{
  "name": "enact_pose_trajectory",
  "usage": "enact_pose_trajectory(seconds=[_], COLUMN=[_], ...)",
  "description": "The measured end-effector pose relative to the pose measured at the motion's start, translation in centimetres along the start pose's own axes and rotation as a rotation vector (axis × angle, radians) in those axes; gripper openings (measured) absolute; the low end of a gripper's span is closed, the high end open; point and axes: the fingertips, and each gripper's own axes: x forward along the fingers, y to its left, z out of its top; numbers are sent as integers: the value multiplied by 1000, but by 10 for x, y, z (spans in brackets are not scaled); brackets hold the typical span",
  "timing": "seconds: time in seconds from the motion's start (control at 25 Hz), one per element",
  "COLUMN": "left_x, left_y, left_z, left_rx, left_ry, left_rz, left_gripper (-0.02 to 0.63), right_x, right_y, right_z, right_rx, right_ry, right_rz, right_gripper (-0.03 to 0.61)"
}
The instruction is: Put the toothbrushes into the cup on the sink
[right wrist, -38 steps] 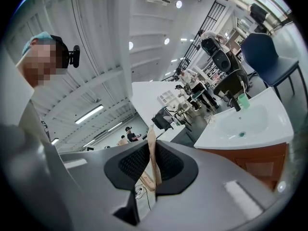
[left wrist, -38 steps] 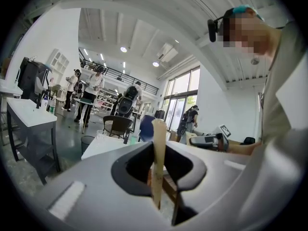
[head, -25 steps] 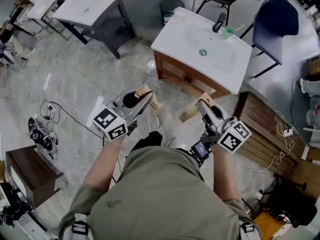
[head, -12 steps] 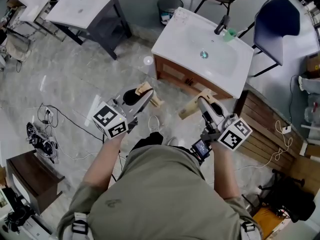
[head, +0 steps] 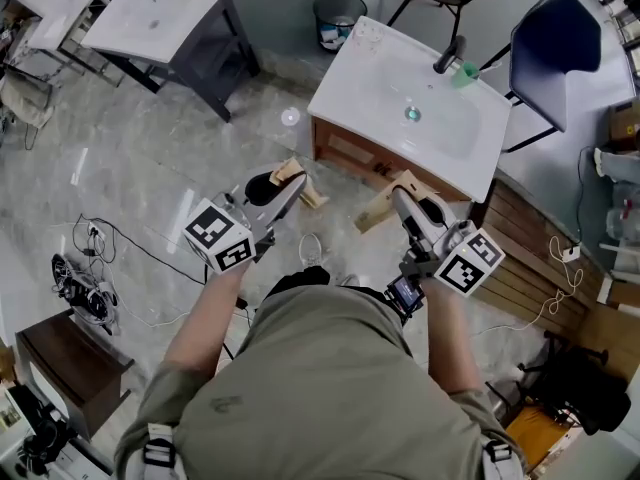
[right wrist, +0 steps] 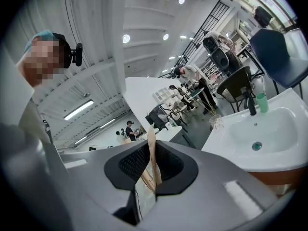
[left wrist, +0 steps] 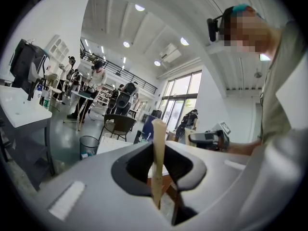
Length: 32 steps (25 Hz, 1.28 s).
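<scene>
**Head view.** Two grippers are in the frame, one in each hand, both short of one white sink (head: 350, 78) on a wooden cabinet.
- The left gripper (head: 287, 188) carries the first toothbrush (head: 292, 177), a pale wooden piece.
- The right gripper (head: 402, 196) carries the second toothbrush (head: 376, 218), which looks the same.
- The basin has one drain (head: 412, 114).
- On the sink's far rim stands one dark faucet (head: 447, 52), with one green cup (head: 463, 72) just beside it.
- Both toothbrushes are well apart from the green cup.

**Left gripper view.** The jaws stand narrow, with both pads pressing on the first toothbrush. It stands upright between them and reaches past the jaw tips. Its bristles cannot be made out.

**Right gripper view.** The jaws stand narrow and are clamped on the second toothbrush, which rises slightly tilted. Ahead is the sink, with the green cup touching or just beside the faucet. One clear glass (right wrist: 216, 122) stands at the sink's near-left corner.
</scene>
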Motion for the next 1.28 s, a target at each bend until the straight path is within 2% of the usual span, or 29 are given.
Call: enact_pose_trajectory(seconds=[0.72,1.28], left_x=[-3,-10], left_y=[55,52], left_z=[16,17], left_rx=[1,4], left_ry=[-1,-5], left_rz=[-19,-10], left_gripper=[60,59], right_x=[62,62], right_y=[-6,-4], right_z=[8,6], right_rx=[-3,-4], right_ry=[-11,-15], right_rz=[-12,-5], right_gripper=[49,49])
